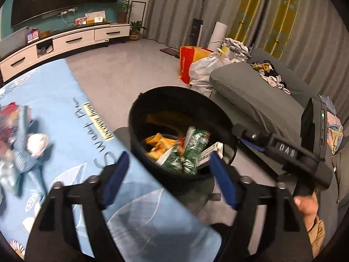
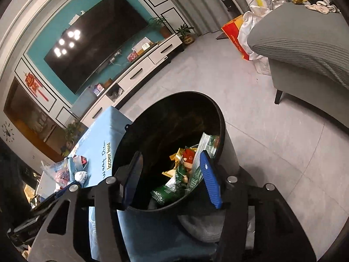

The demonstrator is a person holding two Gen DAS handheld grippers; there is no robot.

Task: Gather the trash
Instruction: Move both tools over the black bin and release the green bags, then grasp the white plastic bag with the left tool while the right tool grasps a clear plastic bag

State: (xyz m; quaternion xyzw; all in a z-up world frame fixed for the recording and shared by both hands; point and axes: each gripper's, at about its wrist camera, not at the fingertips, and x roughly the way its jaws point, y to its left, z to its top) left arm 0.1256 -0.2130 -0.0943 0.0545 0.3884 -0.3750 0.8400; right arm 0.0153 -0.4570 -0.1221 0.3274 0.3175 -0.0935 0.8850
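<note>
the left gripper [image 1: 168, 179] hangs released over the near rim of the black trash bin [image 1: 139, 118], its blue fingers [image 1: 116, 178] spread wide with nothing between them. the right gripper [image 2: 172, 179] is also over the bin, its jaws parted and empty, with wrappers [image 2: 185, 170] lying loose inside the bin below them; a green packet [image 1: 192, 150] sits on top of the heap. the drop looks done, so the step in hand is going back for more. the rest of the trash [image 1: 26, 137], crumpled paper and packets, lies on the blue bench [image 1: 72, 118] to the bin's left, well apart from it. to do it well, lift both grippers clear of the bin's rim before swinging left, keep the jaws wide, and come down on one crumpled piece at a time rather than raking the pile off the bench edge beside the bin.
</note>
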